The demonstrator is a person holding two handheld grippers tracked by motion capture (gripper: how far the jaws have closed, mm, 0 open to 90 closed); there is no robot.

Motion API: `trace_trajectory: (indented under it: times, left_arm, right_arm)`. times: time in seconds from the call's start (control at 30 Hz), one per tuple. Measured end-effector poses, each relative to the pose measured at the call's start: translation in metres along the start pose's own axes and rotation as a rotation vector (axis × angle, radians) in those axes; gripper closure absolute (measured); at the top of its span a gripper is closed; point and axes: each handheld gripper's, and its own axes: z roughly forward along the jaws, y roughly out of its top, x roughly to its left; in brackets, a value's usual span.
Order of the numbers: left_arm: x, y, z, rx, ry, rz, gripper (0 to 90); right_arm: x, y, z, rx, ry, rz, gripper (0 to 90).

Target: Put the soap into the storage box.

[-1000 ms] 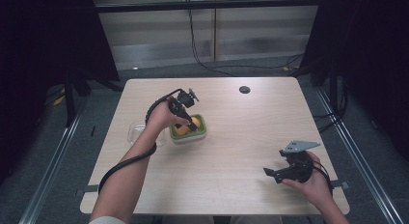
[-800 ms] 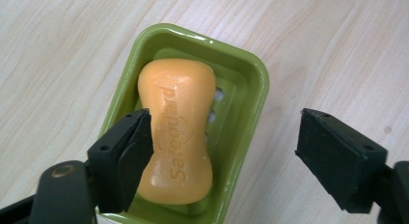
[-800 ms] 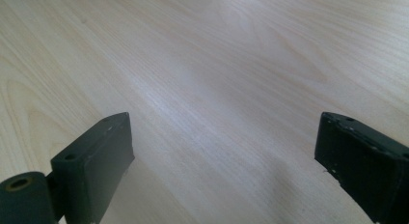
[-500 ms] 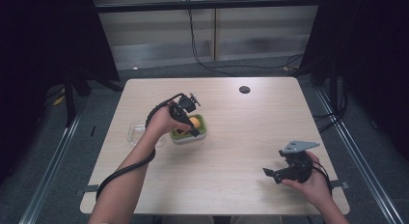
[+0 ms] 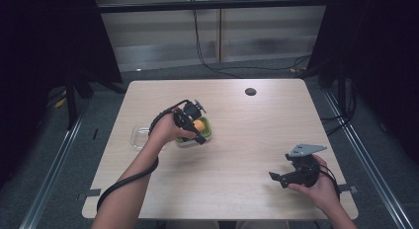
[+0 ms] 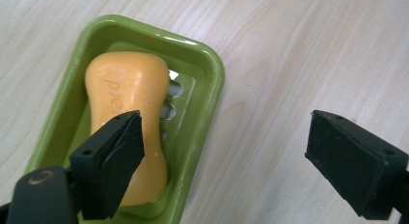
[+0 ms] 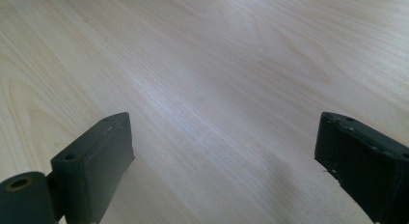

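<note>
A pale wooden surface (image 5: 232, 140) with rounded corners sits in a dark-curtained room, cables trailing along the floor beyond its far edge and a small dark round disc (image 5: 250, 92) set near that far edge.

A person's forearms reach in from the near side. The left hand (image 5: 165, 131) holds the left tool (image 5: 193, 121) over a green soap dish (image 5: 206, 130) lying left of the surface's centre. Just left of the hand rests a clear plastic lid (image 5: 138, 137), partly hidden behind the wrist. The tool's black cable (image 5: 128, 177) loops down along the forearm.

In the left gripper view, the green soap dish (image 6: 212, 74) is an oblong tray with rounded corners and drainage slots in its floor. An orange bar of soap (image 6: 128, 118) lies inside it, its long axis running along the dish's length, from the near-left of that view toward the far side; faint embossed lettering shows on its top face. The left tool (image 6: 226, 159) stands released, jaws wide apart: one jaw hangs over the soap's near half, the other over bare wood to the right of the dish.

The right hand (image 5: 318, 182) rests near the surface's near-right corner, well apart from the dish, holding the right tool (image 5: 276, 177), grey three-cornered plate (image 5: 306, 150) uppermost. In the right gripper view the right tool (image 7: 224, 159) is likewise released, jaws spread over bare wood.
</note>
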Motion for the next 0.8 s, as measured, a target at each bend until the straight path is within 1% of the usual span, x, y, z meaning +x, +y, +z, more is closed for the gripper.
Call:
trace_trajectory:
  times: [0.03,0.07,0.1,0.13,0.17,0.23,0.27,0.3,0.33,0.37,0.4,0.43,0.47,0.53,0.57,0.6,0.67,0.7,0.73,0.77,0.8]
  left_arm:
    - [0.0,0.0,0.0,0.009,-0.004,0.013,12.9]
    - [-0.003,-0.001,0.001,0.004,-0.011,-0.006,12.8]
    - [-0.003,-0.001,0.001,0.005,-0.011,0.002,12.7]
    - [-0.004,-0.002,0.002,0.002,-0.009,-0.003,12.6]
    - [-0.005,-0.002,0.003,-0.002,-0.015,0.0,12.6]
    - [-0.007,-0.003,0.003,0.0,-0.015,0.013,12.5]
    - [-0.009,-0.003,0.004,-0.004,-0.015,0.001,12.5]
    - [-0.01,-0.004,0.005,-0.015,-0.019,0.0,12.4]
    - [-0.01,-0.004,0.004,-0.006,-0.019,0.012,12.3]
    - [-0.011,-0.004,0.005,-0.009,-0.017,0.013,12.2]
    - [-0.012,-0.004,0.006,-0.005,-0.021,0.011,12.1]
    - [-0.013,-0.005,0.006,-0.016,-0.027,-0.001,12.1]
    - [-0.013,-0.005,0.006,-0.008,-0.026,0.019,11.8]
    - [-0.015,-0.006,0.007,-0.009,-0.03,0.012,11.7]
    - [-0.015,-0.007,0.009,-0.02,-0.024,0.01,11.5]
    - [-0.016,-0.008,0.009,-0.013,-0.03,0.015,11.4]
    - [-0.018,-0.009,0.01,-0.013,-0.037,0.013,11.5]
    - [-0.018,-0.01,0.011,-0.02,-0.036,0.018,11.5]
    - [-0.02,-0.01,0.011,-0.02,-0.04,0.011,11.5]
    - [-0.02,-0.011,0.011,-0.015,-0.044,0.015,11.5]
    - [-0.022,-0.012,0.012,-0.024,-0.044,0.008,11.5]
  right_arm:
    - [0.0,0.0,0.0,0.0,0.0,0.0,6.0]
    - [0.0,0.0,0.0,0.0,0.0,0.001,6.0]
    - [0.0,0.0,0.0,0.001,-0.002,0.0,6.0]
    - [0.0,0.0,0.0,0.0,-0.001,-0.001,6.0]
    - [0.0,0.0,0.0,0.001,-0.001,0.001,6.0]
    - [0.0,0.0,0.0,0.002,-0.004,0.001,6.0]
    - [0.0,0.0,0.0,0.001,-0.001,0.0,6.0]
    - [0.0,0.0,0.0,0.001,-0.001,0.001,6.0]
    - [0.0,0.0,0.0,0.002,-0.001,0.001,6.0]
    - [0.0,0.0,0.0,0.003,-0.002,-0.002,6.0]
    - [0.001,0.0,0.0,0.003,-0.002,0.001,6.0]
    - [0.001,0.0,0.0,0.001,-0.001,0.0,6.0]
    - [0.001,0.0,0.0,0.003,-0.002,0.001,6.0]
    - [0.001,0.0,0.001,0.004,0.001,0.001,6.0]
    - [0.001,0.0,0.001,0.004,0.001,-0.001,6.0]
    - [0.001,0.0,0.001,0.004,0.002,-0.003,6.0]
    - [0.001,0.0,0.001,0.005,0.002,-0.002,6.0]
    - [0.001,0.0,0.001,0.004,0.004,-0.002,6.0]
    - [0.001,0.0,0.001,0.003,0.005,-0.003,6.0]
    - [0.001,0.0,0.001,0.004,0.004,-0.004,6.0]
    - [0.001,0.0,0.001,0.001,0.005,-0.006,5.9]
